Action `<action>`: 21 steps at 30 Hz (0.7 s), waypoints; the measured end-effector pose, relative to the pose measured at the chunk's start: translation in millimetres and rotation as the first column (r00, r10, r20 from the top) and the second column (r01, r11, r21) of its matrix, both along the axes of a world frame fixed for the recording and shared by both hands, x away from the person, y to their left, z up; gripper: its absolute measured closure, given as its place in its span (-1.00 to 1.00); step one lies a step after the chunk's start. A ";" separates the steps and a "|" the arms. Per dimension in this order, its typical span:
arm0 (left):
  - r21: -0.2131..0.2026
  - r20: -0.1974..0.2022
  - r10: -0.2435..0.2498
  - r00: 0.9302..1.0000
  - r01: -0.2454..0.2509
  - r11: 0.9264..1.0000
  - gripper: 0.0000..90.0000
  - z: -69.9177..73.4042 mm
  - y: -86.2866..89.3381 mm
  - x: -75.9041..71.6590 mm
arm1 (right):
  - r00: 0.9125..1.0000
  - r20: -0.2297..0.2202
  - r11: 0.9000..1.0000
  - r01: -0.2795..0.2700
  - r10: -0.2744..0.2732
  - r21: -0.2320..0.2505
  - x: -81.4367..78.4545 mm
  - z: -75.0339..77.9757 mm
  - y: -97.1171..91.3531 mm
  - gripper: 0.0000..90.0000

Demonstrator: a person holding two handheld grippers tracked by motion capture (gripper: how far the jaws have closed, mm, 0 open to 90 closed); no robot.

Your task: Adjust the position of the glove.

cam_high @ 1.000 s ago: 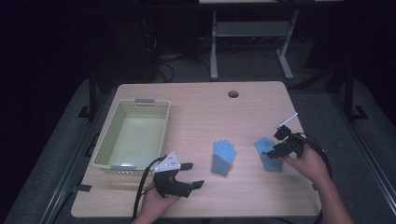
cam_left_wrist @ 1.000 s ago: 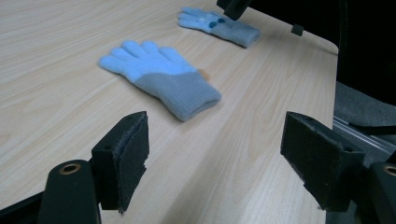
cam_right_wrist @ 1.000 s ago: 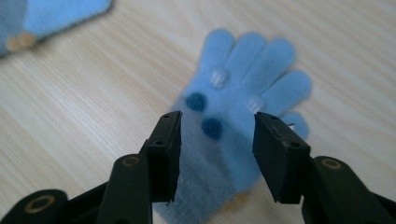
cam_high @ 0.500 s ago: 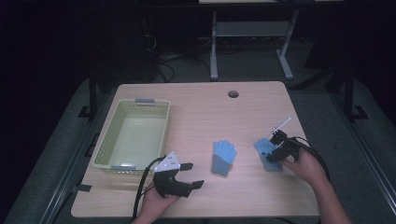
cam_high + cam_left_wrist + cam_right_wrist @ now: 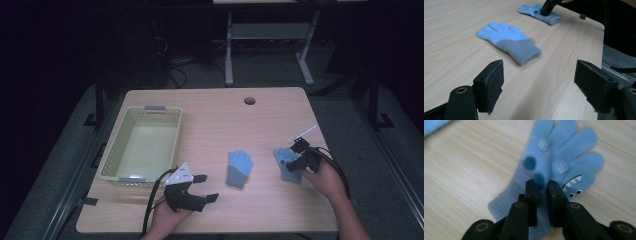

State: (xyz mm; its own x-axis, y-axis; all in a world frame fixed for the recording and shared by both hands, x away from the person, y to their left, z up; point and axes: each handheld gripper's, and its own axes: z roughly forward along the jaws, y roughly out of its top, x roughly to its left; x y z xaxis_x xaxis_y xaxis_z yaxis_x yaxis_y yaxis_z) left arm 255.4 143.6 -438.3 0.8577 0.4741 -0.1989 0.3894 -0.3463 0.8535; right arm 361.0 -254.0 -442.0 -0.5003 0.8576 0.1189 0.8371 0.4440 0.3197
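Note:
Two blue knitted gloves lie on the wooden table. The left glove (image 5: 239,167) (image 5: 509,42) lies flat, light blue with a grey cuff. The right glove (image 5: 284,159) (image 5: 559,150) (image 5: 549,18) has dark spots and a small toothed face. My right gripper (image 5: 294,166) (image 5: 541,183) (image 5: 547,6) points down onto it. Its jaws have just been closing and now pinch a fold of the fabric near the palm. My left gripper (image 5: 207,188) (image 5: 540,67) rests near the table's front edge. It is open with nothing between its pads and faces the left glove.
A pale green plastic basket (image 5: 112,155) stands at the table's left side with nothing in it. A round cable hole (image 5: 249,100) sits near the far edge. The table's right edge (image 5: 599,27) is close behind the right glove. Bare wood lies between the gloves and the far edge.
My right gripper has shifted slightly left and down onto the right glove, and its jaws have closed on the fabric. The left gripper and left glove have not moved.

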 end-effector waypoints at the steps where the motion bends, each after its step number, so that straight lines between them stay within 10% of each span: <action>1: 0.001 0.001 0.000 1.000 0.000 1.000 -0.47 0.3 0.3 0.1 | 1.000 0.001 1.000 0.012 -0.012 0.015 -0.5 -0.1 -1.7 0.83; 10: -0.005 0.007 0.010 1.000 -0.010 1.000 -0.47 2.1 4.0 1.9 | 0.996 0.030 0.993 0.079 -0.082 0.087 -7.0 14.9 -2.2 0.86; 21: -0.014 0.008 0.019 1.000 -0.019 1.000 -0.47 3.2 5.0 0.3 | 0.993 0.118 0.992 -0.021 0.005 0.128 -19.1 51.2 29.6 0.85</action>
State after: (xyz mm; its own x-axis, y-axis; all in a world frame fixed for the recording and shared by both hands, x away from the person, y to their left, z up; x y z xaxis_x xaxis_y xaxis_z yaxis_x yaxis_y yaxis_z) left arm 255.7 148.6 -435.2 0.8501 0.4876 -0.1986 0.3890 -0.3273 0.8612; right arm 341.9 -224.4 -390.8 -0.5283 0.8322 0.1681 0.7848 0.4032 0.4707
